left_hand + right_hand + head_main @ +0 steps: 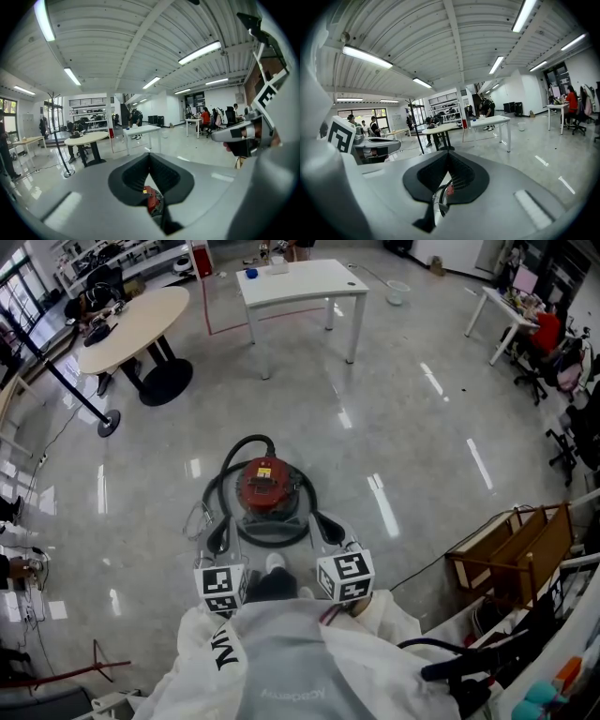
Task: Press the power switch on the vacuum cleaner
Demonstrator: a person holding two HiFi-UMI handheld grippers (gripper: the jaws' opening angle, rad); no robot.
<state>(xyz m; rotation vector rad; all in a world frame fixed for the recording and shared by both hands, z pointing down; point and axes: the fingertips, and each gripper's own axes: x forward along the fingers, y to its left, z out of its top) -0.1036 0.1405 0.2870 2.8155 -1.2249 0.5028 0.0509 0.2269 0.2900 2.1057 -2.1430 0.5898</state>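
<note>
Red-topped round vacuum cleaner (pixel 265 486), ringed by its looping black hose (pixel 246 442), sat on the glossy grey floor (pixel 422 427) directly ahead of us and just below our two tools. It stood well apart from the white rectangular tabletop (pixel 300 282) farther back in the room.

We held the left hand-held gripper (pixel 150 157) and the right hand-held gripper (pixel 447 154) side by side close to our body, both pointing forward and down over the machine. Their marker cubes (pixel 220 587) showed at the bottom of the head view. That posture reads to us as lining up before a reach, with neither tool committed yet.

In each gripper view the black ribbed pads met at their tips with nothing between them, so both tools were clenched and empty. That suits the job, in our judgement, since closed tips make one blunt point for pushing a button. Through the narrow gap under the tips we glimpsed the red body of the machine from both sides, which suggests both were aimed at it.

We could not pick out the power switch on the red top, as the detail there was too small. Neither tool touched the vacuum cleaner, so the press had not begun.
</note>
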